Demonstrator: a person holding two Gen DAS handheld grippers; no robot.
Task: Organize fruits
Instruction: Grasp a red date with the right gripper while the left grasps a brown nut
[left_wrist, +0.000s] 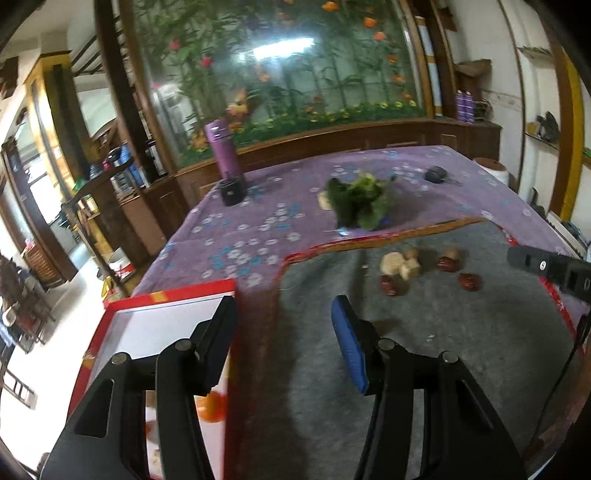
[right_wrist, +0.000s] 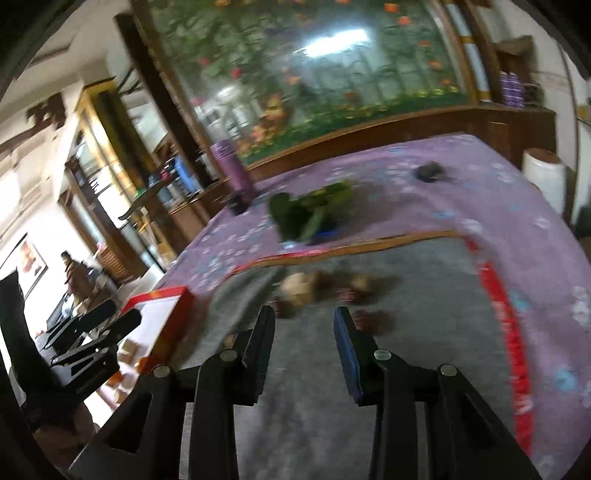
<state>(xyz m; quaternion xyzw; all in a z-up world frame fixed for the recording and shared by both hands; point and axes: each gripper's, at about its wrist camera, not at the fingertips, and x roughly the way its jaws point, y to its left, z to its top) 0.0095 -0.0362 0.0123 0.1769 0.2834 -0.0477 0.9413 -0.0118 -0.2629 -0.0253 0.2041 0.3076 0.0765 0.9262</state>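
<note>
Both grippers, left gripper (left_wrist: 284, 332) and right gripper (right_wrist: 304, 339), are held part-open and empty; red dates (left_wrist: 391, 285) are found ahead of them, beyond the box (left_wrist: 162, 321), nearer the right.

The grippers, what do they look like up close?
Both the left gripper and the right gripper are black plastic, with angular slotted arms and round silver pins. Each has one black finger pad and one bright blue pad.
</note>
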